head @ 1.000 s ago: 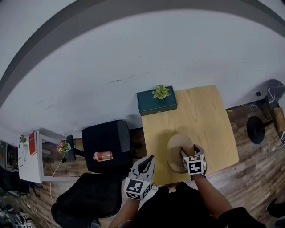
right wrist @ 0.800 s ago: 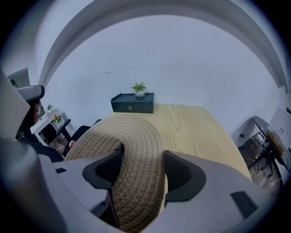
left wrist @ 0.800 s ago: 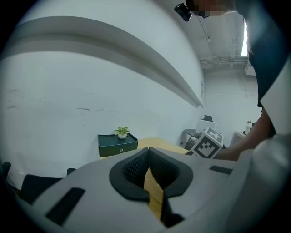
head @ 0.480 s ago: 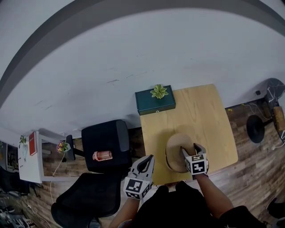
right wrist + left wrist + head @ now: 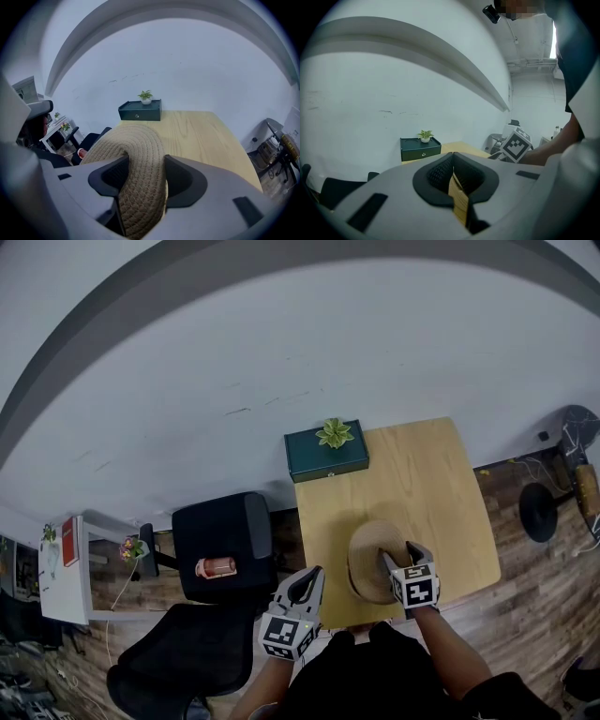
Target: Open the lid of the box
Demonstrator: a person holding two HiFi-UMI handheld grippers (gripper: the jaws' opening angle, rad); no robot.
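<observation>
The person stands at the near edge of a pale wooden desk (image 5: 427, 479) with a gripper in each hand. The round woven lid (image 5: 367, 559), straw-coloured and domed, sits on the near part of the desk, a little left of its middle. The right gripper (image 5: 401, 557) comes down on the lid's near right side at a slant. Seen along its jaws, the lid's edge (image 5: 138, 150) arches up and runs straight between them, filling the gap and touching both pads. These jaws have just been closing and now pinch the woven edge. The left gripper (image 5: 312, 576) hangs off the desk's near left corner, apart from the lid and over the gap beside a black chair (image 5: 223, 532). Its jaws (image 5: 452, 163) stand together, with only a sliver of desk showing through the slit below the pads and nothing held. At the far left corner of the desk, well apart from both grippers, a dark green box (image 5: 325, 457) stands against the white wall with a small potted plant (image 5: 336, 433) on top.
</observation>
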